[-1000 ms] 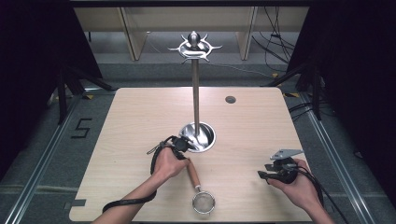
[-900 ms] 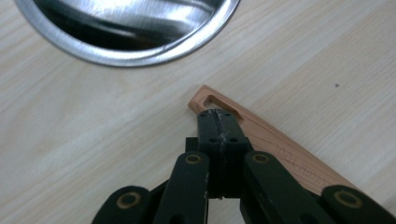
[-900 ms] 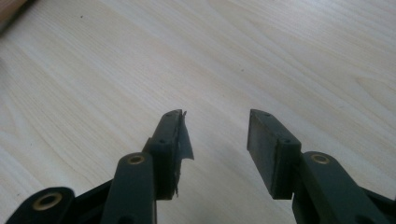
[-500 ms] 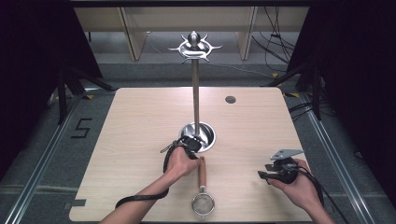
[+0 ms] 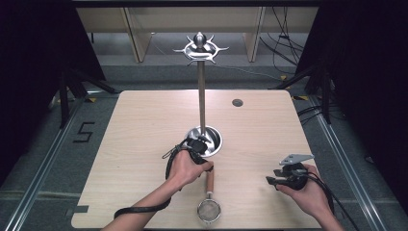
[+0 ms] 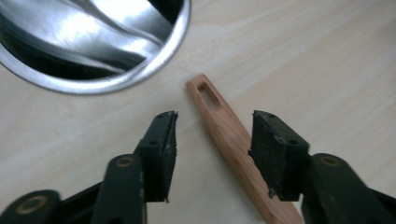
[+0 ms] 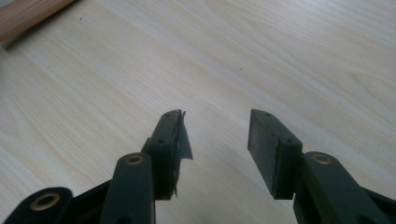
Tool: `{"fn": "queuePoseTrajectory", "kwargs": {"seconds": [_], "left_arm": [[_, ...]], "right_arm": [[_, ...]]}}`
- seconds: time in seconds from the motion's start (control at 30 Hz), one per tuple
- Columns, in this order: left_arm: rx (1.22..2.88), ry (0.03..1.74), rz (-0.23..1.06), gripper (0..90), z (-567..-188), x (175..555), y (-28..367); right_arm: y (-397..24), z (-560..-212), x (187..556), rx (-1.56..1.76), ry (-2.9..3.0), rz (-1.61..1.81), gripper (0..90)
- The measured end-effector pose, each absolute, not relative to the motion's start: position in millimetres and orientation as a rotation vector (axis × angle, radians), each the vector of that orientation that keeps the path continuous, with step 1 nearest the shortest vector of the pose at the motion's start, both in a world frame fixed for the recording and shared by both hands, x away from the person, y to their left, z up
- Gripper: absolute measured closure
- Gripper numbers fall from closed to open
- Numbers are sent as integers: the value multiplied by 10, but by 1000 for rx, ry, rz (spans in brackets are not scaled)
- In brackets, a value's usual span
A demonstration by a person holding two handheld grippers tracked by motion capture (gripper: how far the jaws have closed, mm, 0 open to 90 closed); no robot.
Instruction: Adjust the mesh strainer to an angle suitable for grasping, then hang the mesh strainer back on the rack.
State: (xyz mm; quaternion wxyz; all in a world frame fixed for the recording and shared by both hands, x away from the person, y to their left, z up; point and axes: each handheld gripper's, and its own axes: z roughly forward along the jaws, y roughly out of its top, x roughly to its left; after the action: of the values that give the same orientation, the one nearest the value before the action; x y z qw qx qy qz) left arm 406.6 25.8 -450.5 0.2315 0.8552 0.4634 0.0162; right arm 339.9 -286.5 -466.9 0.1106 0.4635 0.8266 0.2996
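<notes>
A small mesh strainer [image 5: 209, 211] lies flat on the wooden table [image 5: 144, 125], its reddish wooden handle [image 5: 210, 180] pointing at the steel hook stand's round base [image 5: 214, 140]. My left gripper [image 5: 204, 161] hovers over the handle's far end. In the left gripper view the slotted handle tip [image 6: 205, 93] lies between the pads of my left gripper [image 6: 215, 116], untouched. The jaws have just been opening. My right gripper [image 5: 272, 182] rests at the front right, and it is open over bare wood [image 7: 215, 114].
The stand's thin pole [image 5: 202, 96] rises to a ring of hooks [image 5: 199, 48]. Its shiny base [image 6: 93, 46] lies close ahead of the left jaws. A dark round hole [image 5: 237, 102] marks the far right of the table. Cables trail from both grippers.
My left hand shifted right with the strainer handle, then the jaws opened and let the handle go onto the table. The right hand stayed put.
</notes>
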Motion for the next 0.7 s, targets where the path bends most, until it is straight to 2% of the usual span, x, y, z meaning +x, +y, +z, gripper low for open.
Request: {"fn": "queuePoseTrajectory", "kwargs": {"seconds": [0.03, 0.17, 0.3, 0.33, 0.5, 0.7], "left_arm": [[2311, 1333, 8, 467, -4513, 4001, 217], [2334, 1356, -47, 441, -4559, 3895, 146], [2448, 1342, -94, 433, -4621, 3877, 117], [2417, 1367, -80, 433, -4641, 3854, 85], [2476, 1341, -92, 437, -4659, 3800, 17], [2544, 1316, -88, 484, -4715, 3755, 2]], "right_arm": [[-2868, -4674, 3406, 1347, 2421, 900, 556], [-2882, -4661, 3413, 1303, 2452, 857, 555], [-2878, -4658, 3416, 1337, 2469, 849, 552], [-2880, -4659, 3417, 1335, 2470, 852, 552], [-2892, -4663, 3419, 1279, 2472, 852, 551], [-2869, -4670, 3416, 1298, 2456, 860, 548]]}}
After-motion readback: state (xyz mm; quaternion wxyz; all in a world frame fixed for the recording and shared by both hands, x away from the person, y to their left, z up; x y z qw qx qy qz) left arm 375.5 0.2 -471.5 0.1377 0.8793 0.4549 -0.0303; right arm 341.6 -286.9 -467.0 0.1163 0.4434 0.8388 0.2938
